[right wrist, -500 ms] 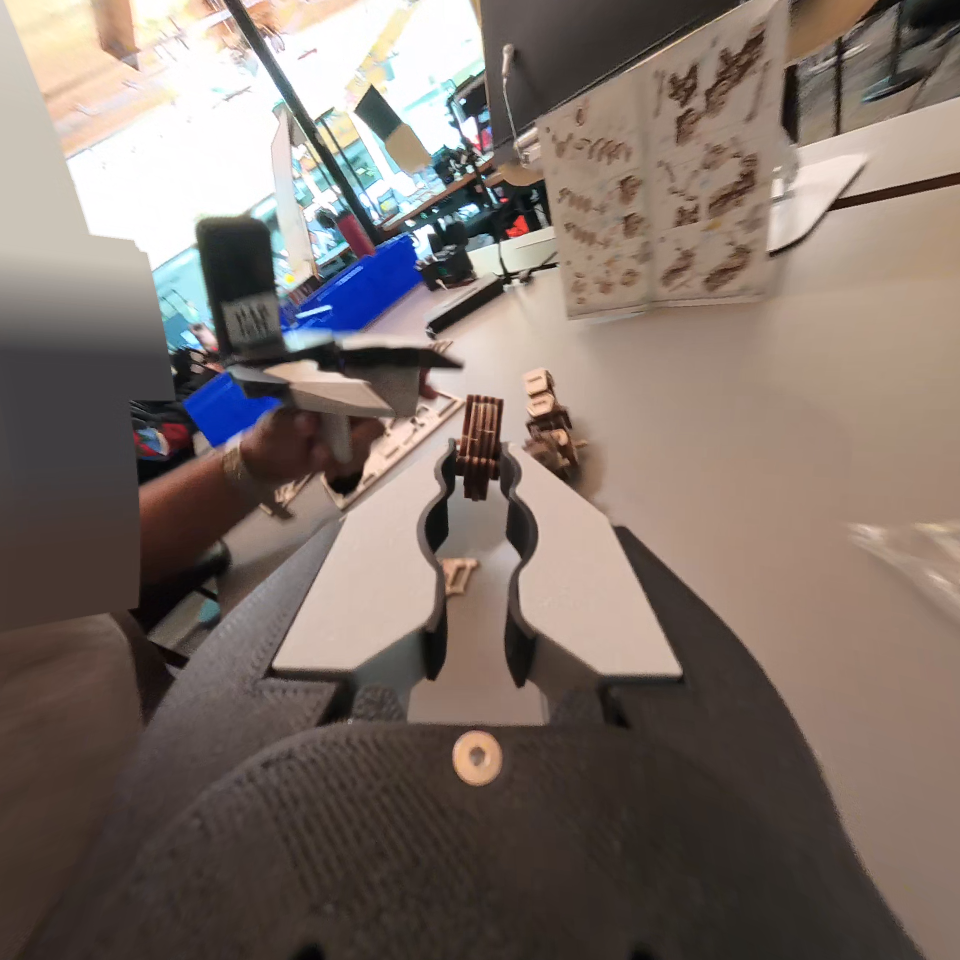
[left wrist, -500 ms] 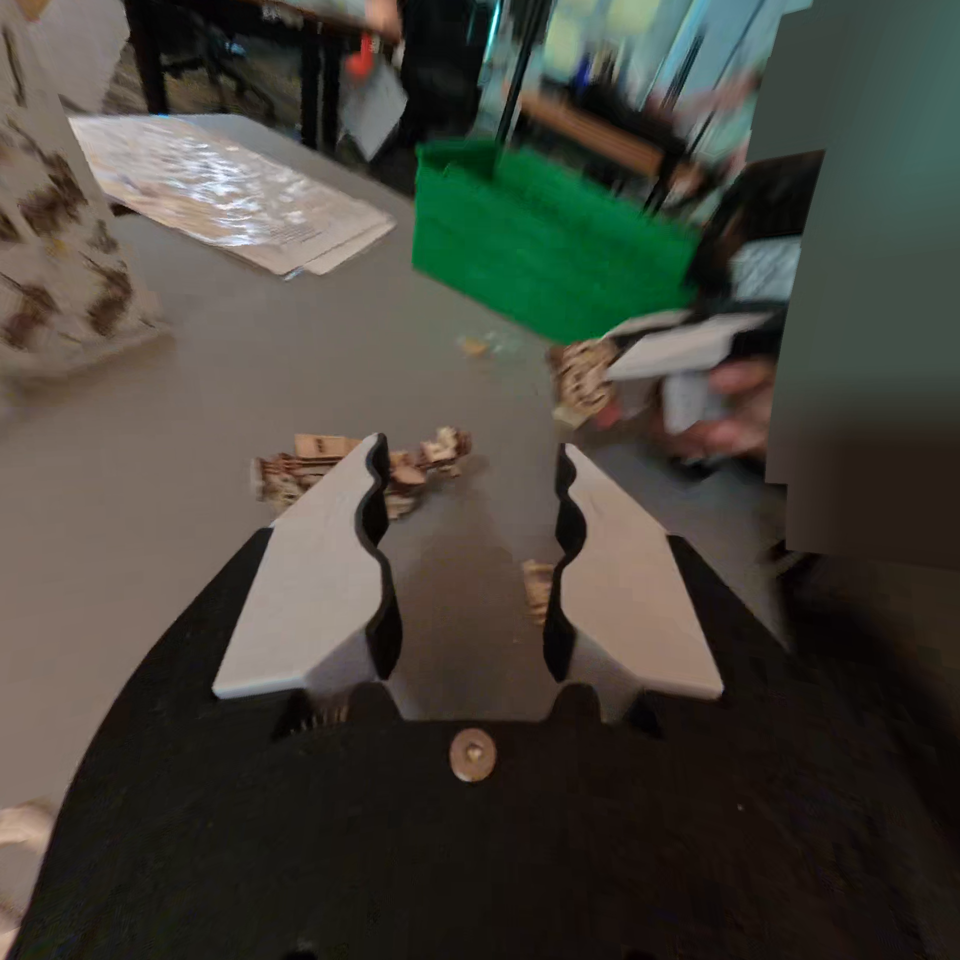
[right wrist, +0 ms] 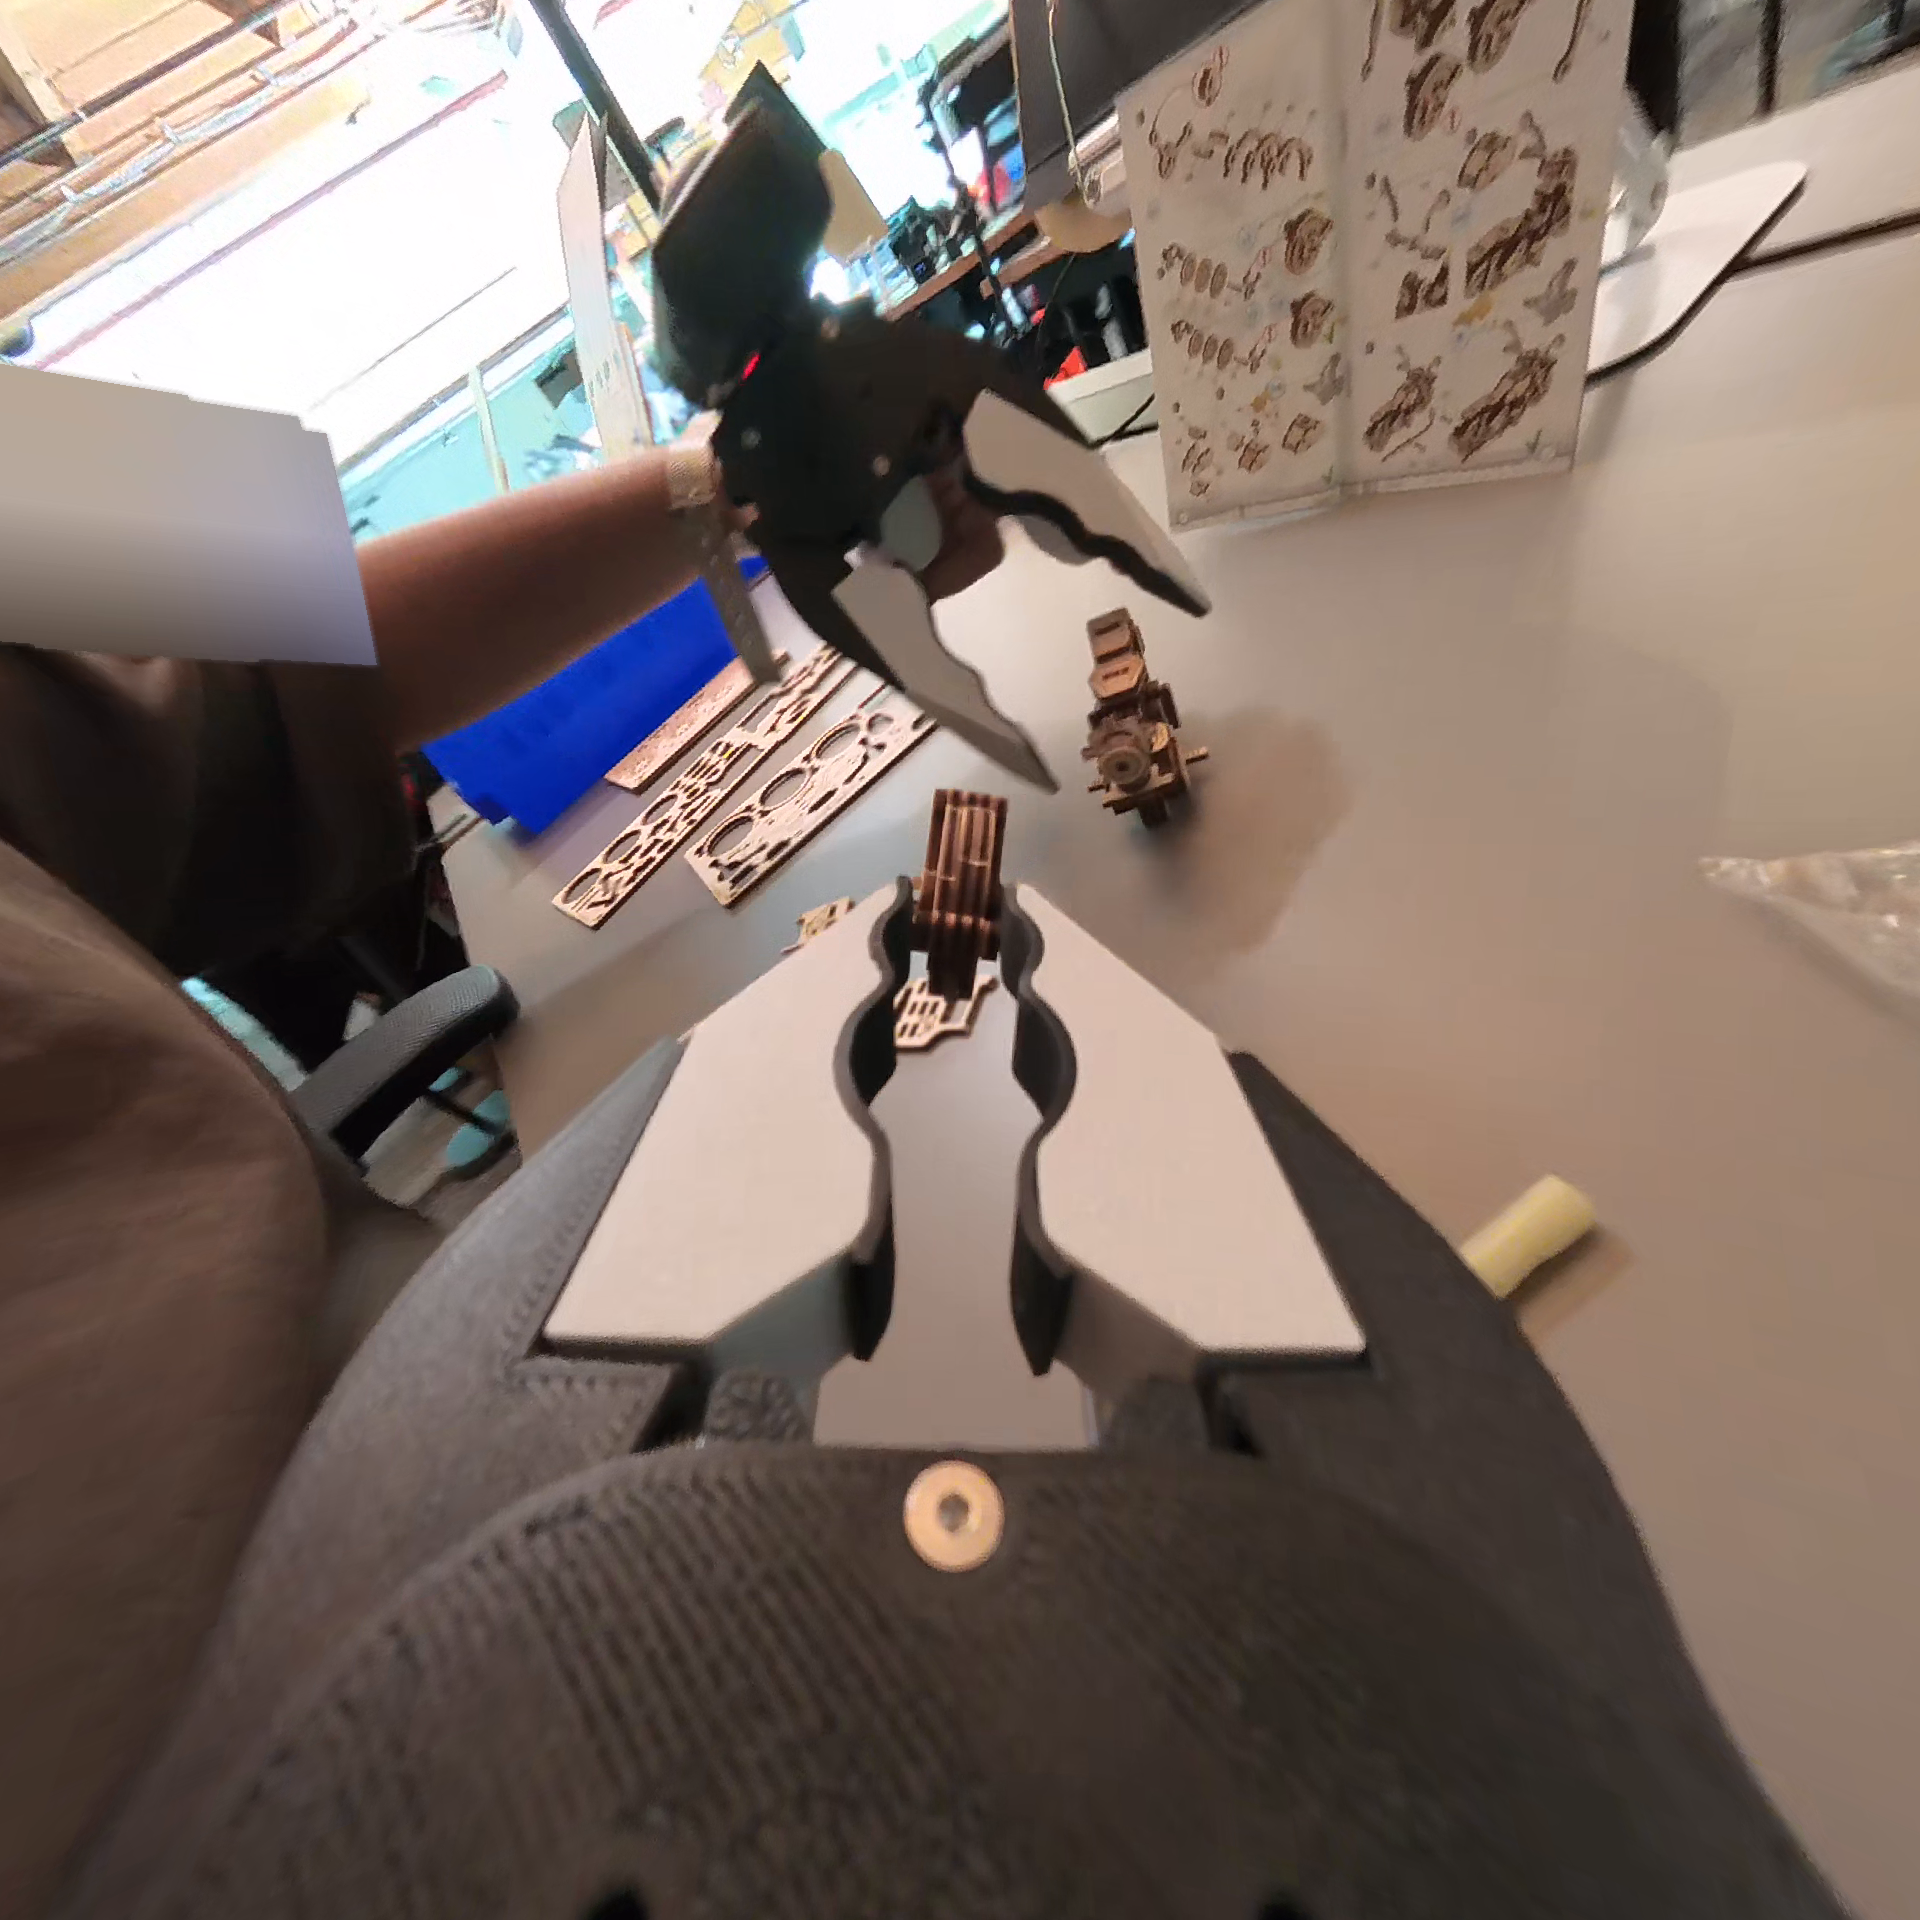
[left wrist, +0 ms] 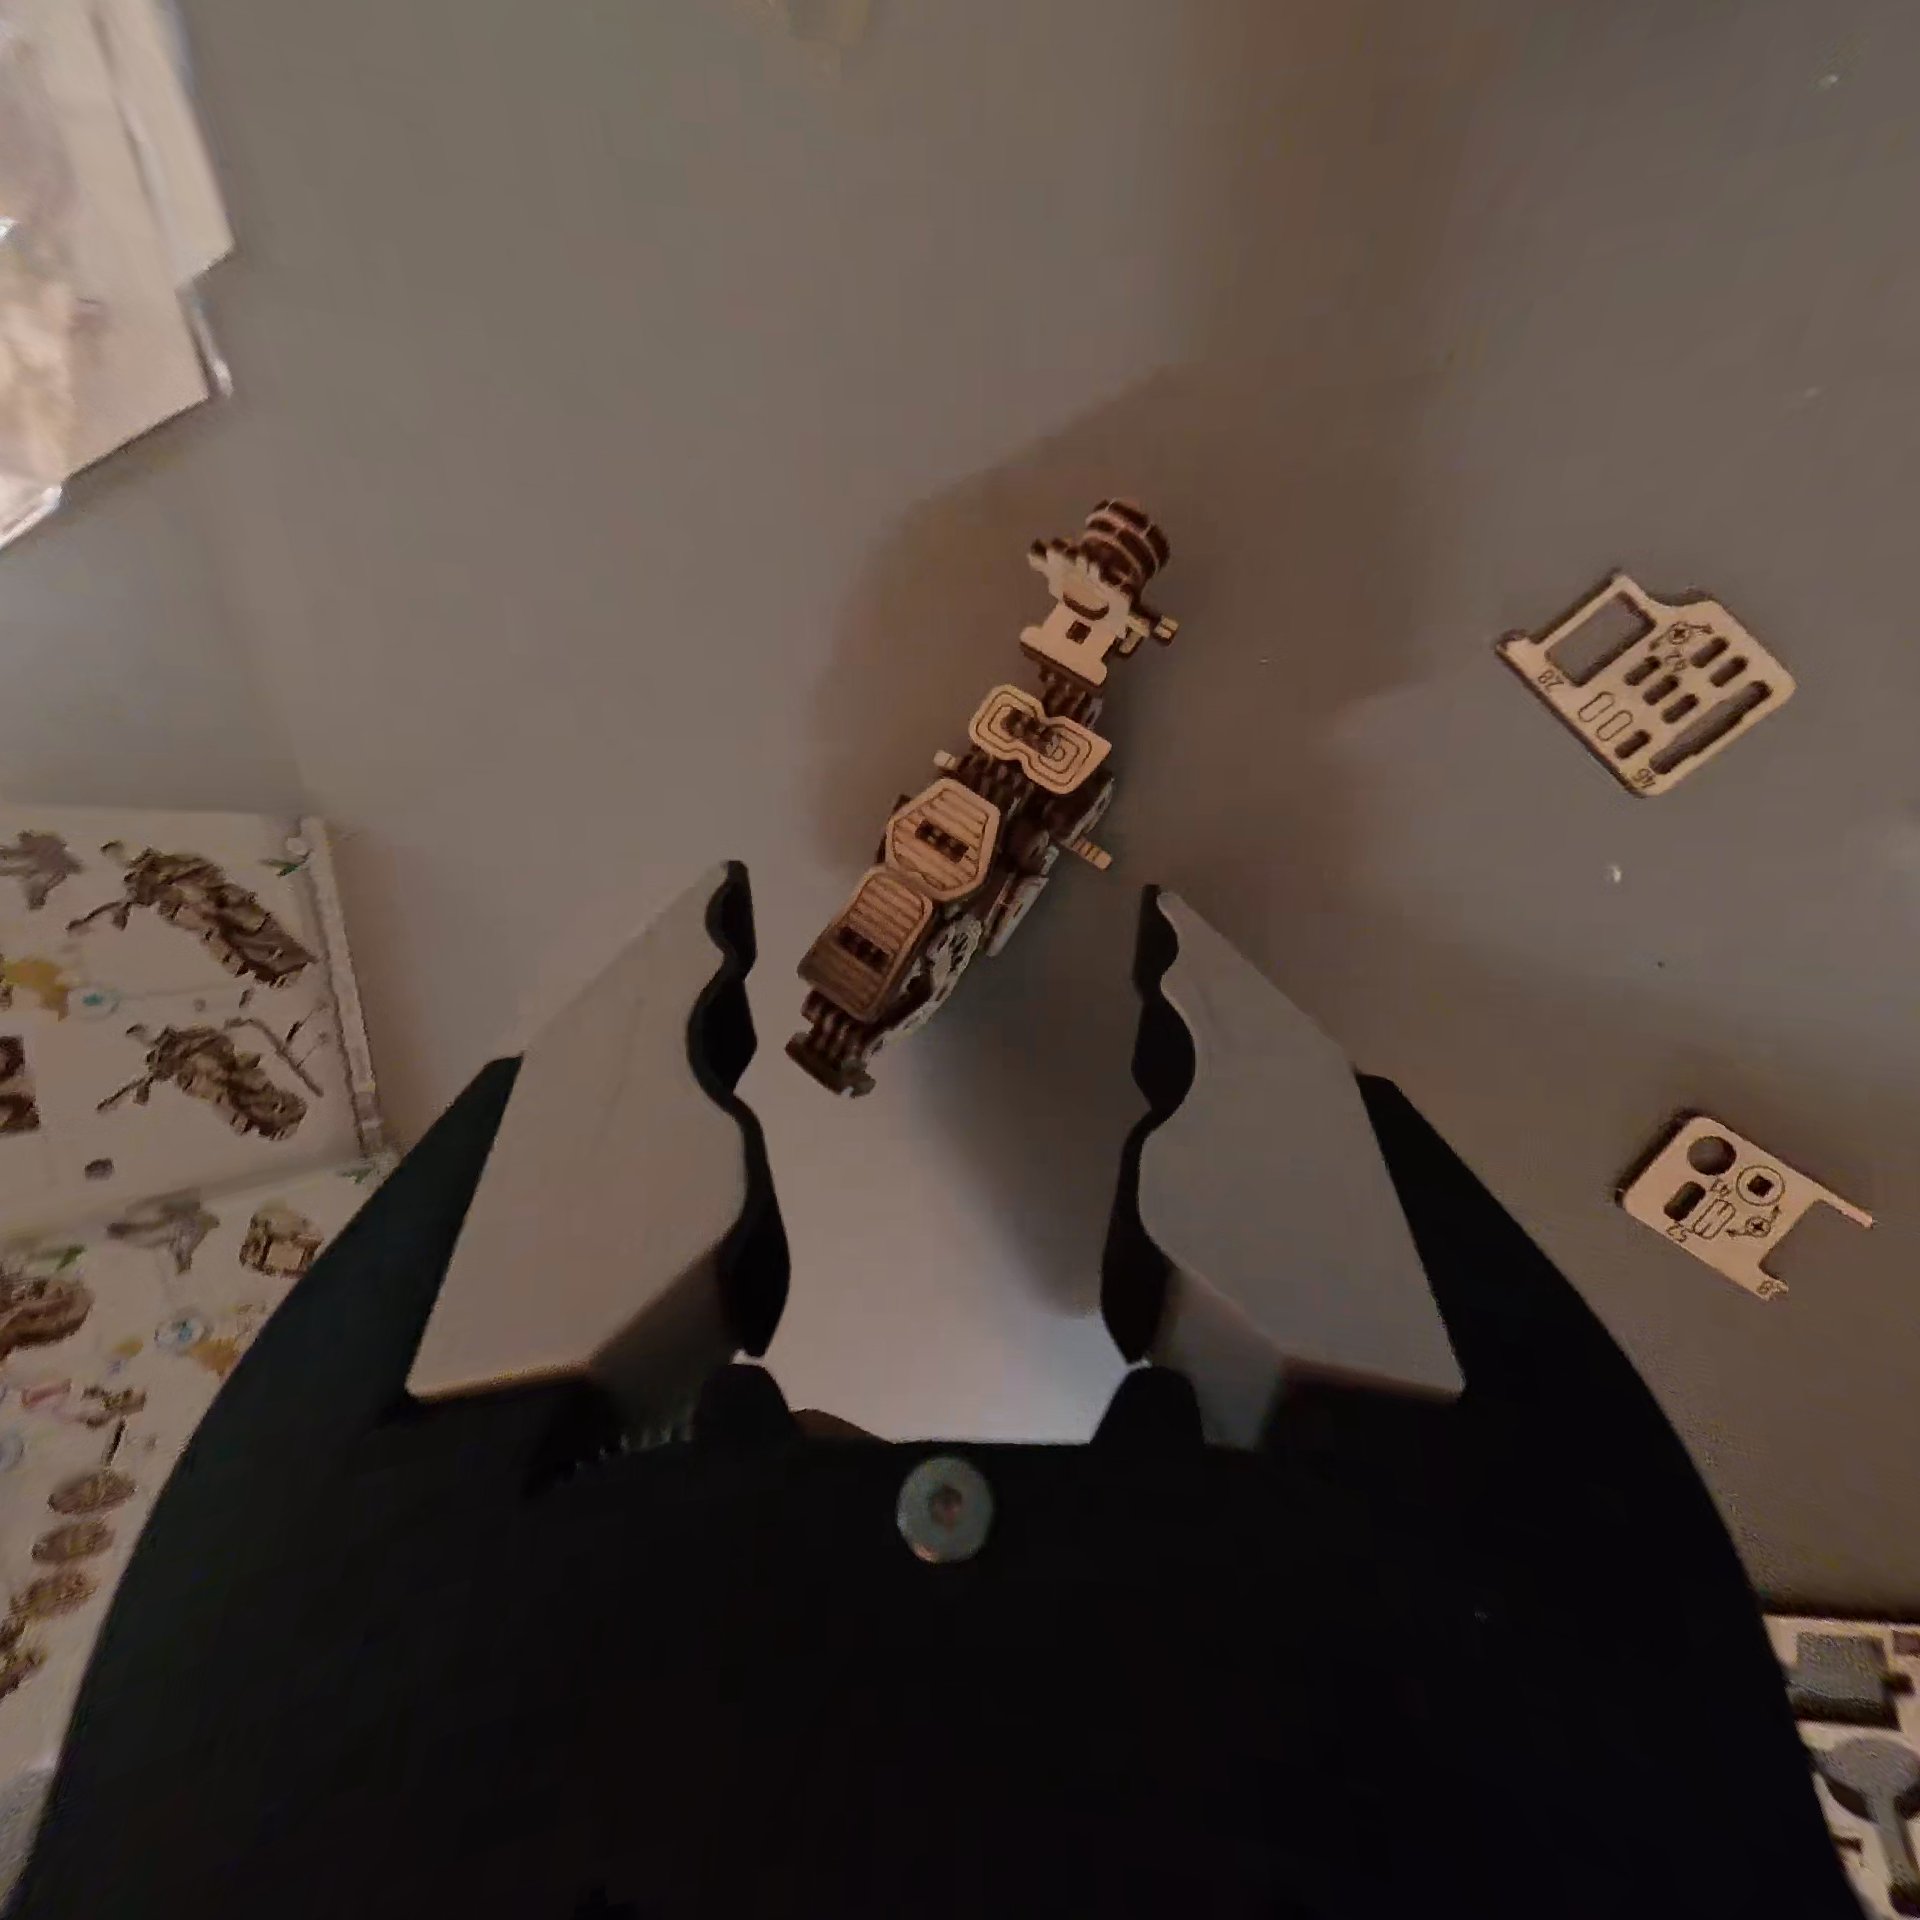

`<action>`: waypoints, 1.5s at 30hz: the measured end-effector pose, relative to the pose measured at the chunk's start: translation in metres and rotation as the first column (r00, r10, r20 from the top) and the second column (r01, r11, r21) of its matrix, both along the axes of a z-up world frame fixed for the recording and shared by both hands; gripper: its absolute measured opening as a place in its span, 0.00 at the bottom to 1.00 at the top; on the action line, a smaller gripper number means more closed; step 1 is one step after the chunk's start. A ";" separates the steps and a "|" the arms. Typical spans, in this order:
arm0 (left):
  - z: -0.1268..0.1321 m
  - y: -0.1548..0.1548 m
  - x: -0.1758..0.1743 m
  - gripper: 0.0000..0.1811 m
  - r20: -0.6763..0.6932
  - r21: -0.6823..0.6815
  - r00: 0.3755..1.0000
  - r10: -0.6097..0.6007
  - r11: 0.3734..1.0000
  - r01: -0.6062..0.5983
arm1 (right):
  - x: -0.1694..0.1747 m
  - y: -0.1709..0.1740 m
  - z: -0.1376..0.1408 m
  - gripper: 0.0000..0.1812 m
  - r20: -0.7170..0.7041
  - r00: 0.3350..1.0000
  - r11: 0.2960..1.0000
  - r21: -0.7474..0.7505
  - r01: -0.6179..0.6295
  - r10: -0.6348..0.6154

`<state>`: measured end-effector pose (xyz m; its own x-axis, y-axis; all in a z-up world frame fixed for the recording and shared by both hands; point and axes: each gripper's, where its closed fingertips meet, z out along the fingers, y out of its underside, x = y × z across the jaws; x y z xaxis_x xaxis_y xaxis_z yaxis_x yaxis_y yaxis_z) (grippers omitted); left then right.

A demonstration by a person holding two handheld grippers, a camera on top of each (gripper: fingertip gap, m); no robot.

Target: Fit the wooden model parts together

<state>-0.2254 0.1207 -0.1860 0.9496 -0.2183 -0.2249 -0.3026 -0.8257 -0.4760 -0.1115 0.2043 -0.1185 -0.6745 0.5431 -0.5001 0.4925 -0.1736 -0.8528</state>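
Grey worktop (left wrist: 623, 416) carries the part-built wooden model (left wrist: 966, 831), lying free. Left gripper (left wrist: 940, 904) hovers over it, jaws apart. Right gripper (right wrist: 958, 914) has jaws clamped on a layered wooden wheel (right wrist: 961, 873). Step in hand: securing the model. Next: grip it, then align the wheel.

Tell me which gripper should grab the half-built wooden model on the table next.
Left. The left gripper is open and hangs right over the wooden model, fingers either side of its near end. The right gripper is already shut on a layered wooden wheel, so it can't.
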 end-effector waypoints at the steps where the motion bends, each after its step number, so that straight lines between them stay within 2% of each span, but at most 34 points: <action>1: -0.002 0.002 0.001 0.37 0.023 -0.010 1.000 -0.013 1.000 0.013 | 0.000 -0.001 -0.002 0.08 0.023 1.000 1.000 -0.019 -0.011 0.011; 7: -0.015 -0.001 0.004 0.20 0.084 -0.081 0.995 -0.057 0.995 0.063 | -0.003 0.002 -0.004 0.08 0.112 0.993 0.992 -0.124 -0.027 0.041; 13: -0.013 -0.001 0.005 0.18 0.129 -0.025 0.991 -0.036 0.999 0.040 | -0.004 0.001 -0.007 0.08 0.117 0.992 0.993 -0.114 -0.038 0.051; 16: -0.006 0.000 0.013 0.18 0.262 0.046 0.965 0.017 0.998 -0.030 | -0.005 0.001 -0.006 0.08 0.111 0.993 0.994 -0.106 -0.037 0.049; 18: 0.004 0.001 0.025 0.17 0.416 0.106 0.908 0.048 0.989 -0.101 | -0.006 0.002 -0.004 0.08 0.100 0.994 0.996 -0.083 -0.037 0.046; 21: 0.028 0.002 0.049 0.17 0.678 0.180 0.734 0.046 0.957 -0.227 | -0.009 0.001 0.001 0.08 0.074 0.996 0.998 -0.007 -0.058 0.059; 23: 0.044 0.002 0.061 0.17 0.774 0.217 0.633 0.014 0.933 -0.286 | -0.008 -0.002 0.005 0.08 0.053 0.994 0.994 0.051 -0.100 0.097; 24: 0.049 0.000 0.067 0.17 0.792 0.232 0.611 -0.002 0.926 -0.296 | -0.006 -0.005 0.008 0.08 0.040 0.991 0.987 0.090 -0.132 0.129; 26: 0.055 -0.003 0.079 0.17 0.794 0.261 0.607 -0.033 0.920 -0.292 | 0.000 -0.012 0.010 0.08 0.016 0.977 0.959 0.188 -0.210 0.211; 30: 0.069 -0.005 0.104 0.17 0.791 0.348 0.602 -0.109 0.890 -0.296 | 0.011 -0.027 0.009 0.08 -0.019 0.925 0.855 0.389 -0.343 0.379; 34: 0.075 -0.004 0.118 0.17 0.812 0.381 0.572 -0.114 0.846 -0.372 | 0.019 -0.041 0.011 0.08 -0.035 0.875 0.777 0.478 -0.410 0.483; 36: 0.070 -0.006 0.119 0.17 0.812 0.361 0.580 -0.061 0.834 -0.417 | 0.023 -0.045 0.010 0.08 -0.029 0.858 0.749 0.503 -0.431 0.513; 38: 0.057 -0.010 0.116 0.17 0.788 0.316 0.614 0.040 0.830 -0.460 | 0.025 -0.046 0.005 0.08 -0.028 0.849 0.728 0.530 -0.435 0.528; 42: 0.027 -0.028 0.113 0.17 0.678 0.215 0.692 0.248 0.833 -0.510 | 0.019 -0.049 -0.010 0.08 -0.062 0.871 0.736 0.566 -0.372 0.488; 45: 0.019 -0.033 0.123 0.17 0.670 0.192 0.686 0.285 0.826 -0.531 | 0.020 -0.053 -0.019 0.08 -0.044 0.872 0.736 0.557 -0.384 0.488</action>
